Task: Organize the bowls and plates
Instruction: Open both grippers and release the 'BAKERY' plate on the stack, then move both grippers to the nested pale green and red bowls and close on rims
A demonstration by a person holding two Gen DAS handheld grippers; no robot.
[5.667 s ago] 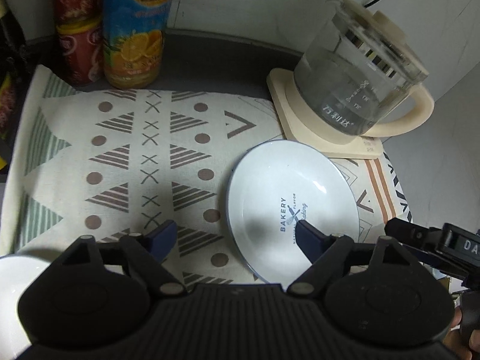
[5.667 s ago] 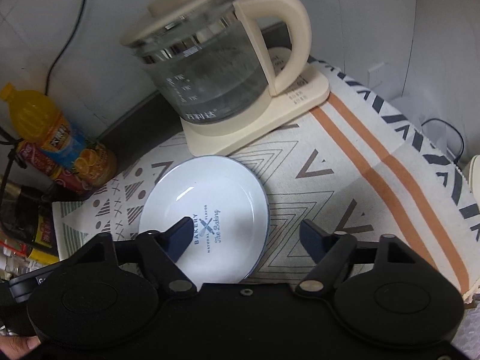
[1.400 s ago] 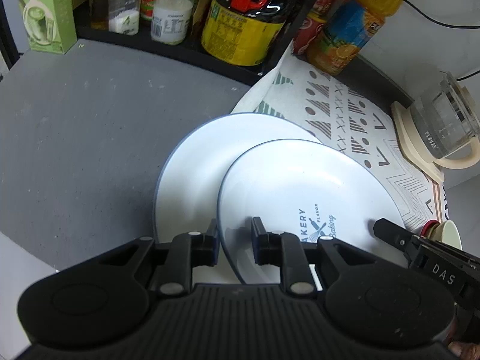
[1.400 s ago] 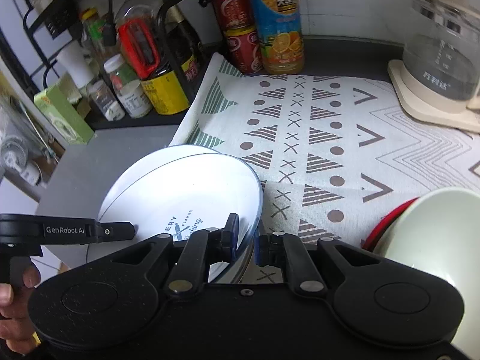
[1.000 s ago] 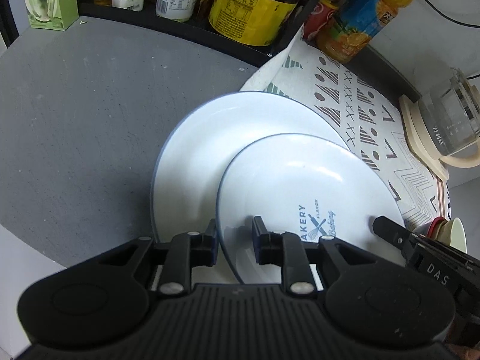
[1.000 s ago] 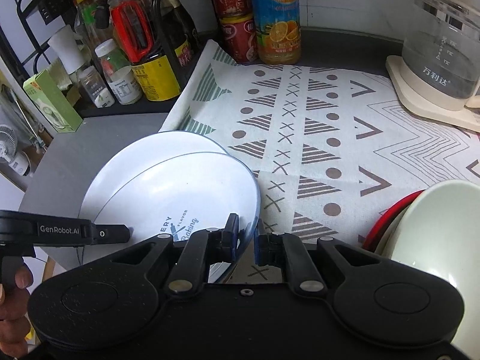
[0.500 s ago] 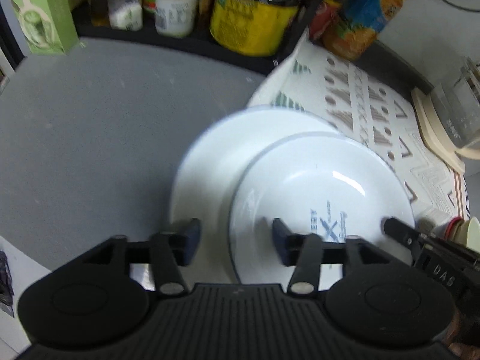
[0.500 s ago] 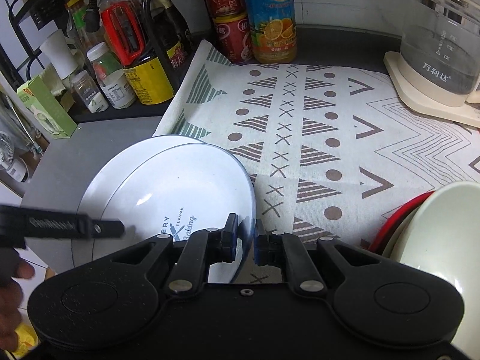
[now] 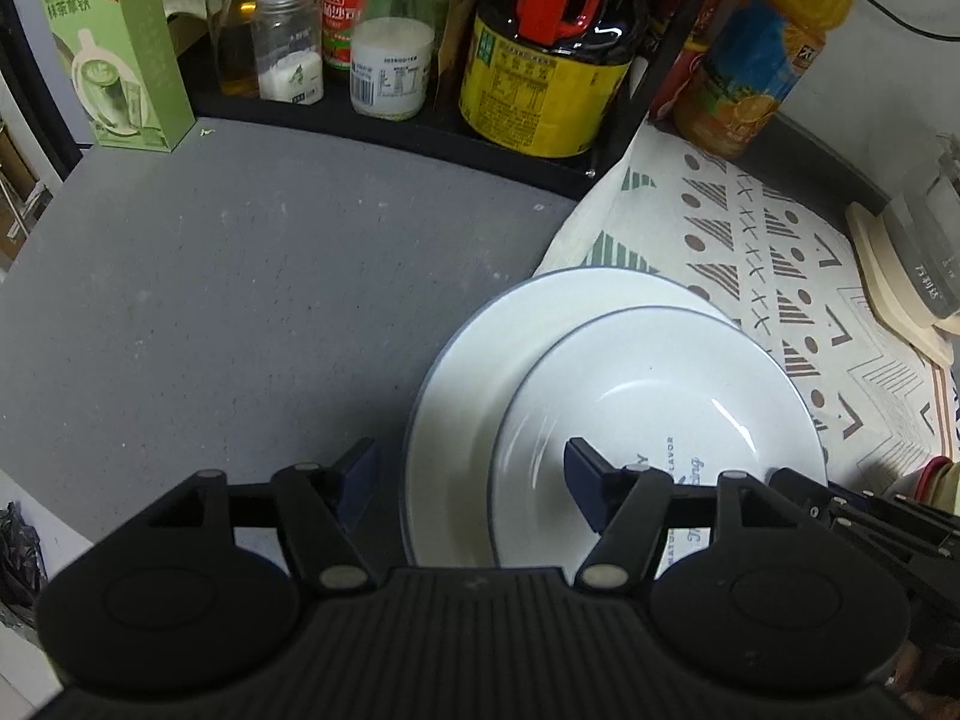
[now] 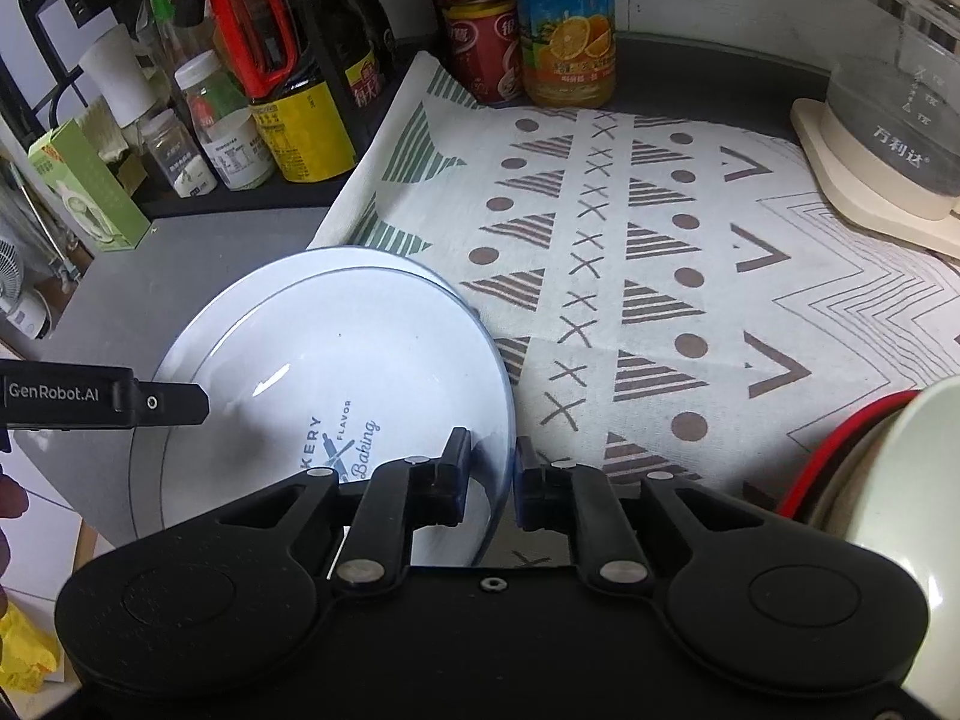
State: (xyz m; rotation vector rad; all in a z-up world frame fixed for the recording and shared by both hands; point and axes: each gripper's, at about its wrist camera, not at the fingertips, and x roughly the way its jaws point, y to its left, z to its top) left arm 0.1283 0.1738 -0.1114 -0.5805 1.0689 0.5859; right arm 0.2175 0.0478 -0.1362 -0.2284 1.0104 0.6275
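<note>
Left gripper [image 9: 471, 483]: fingers spread wide, gripping nothing, straddling plate rims | Right gripper [image 10: 489, 477]: fingers narrow, pinching printed plate [image 10: 336, 384] at its rim | Printed plate: sits atop larger plate [image 9: 480, 360], offset toward patterned cloth [image 10: 660, 276] | Larger plate: on grey counter [image 9: 240, 300], edge overlapping cloth

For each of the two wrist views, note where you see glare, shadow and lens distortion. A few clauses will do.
Left wrist view: a thin streak of glare on the small plate; the left gripper shadows the large plate; the rack's edge bows from fisheye distortion. Right wrist view: glare on the small plate; the patterned cloth curves near the frame edges; the cream bowl is soft, too close.
</note>
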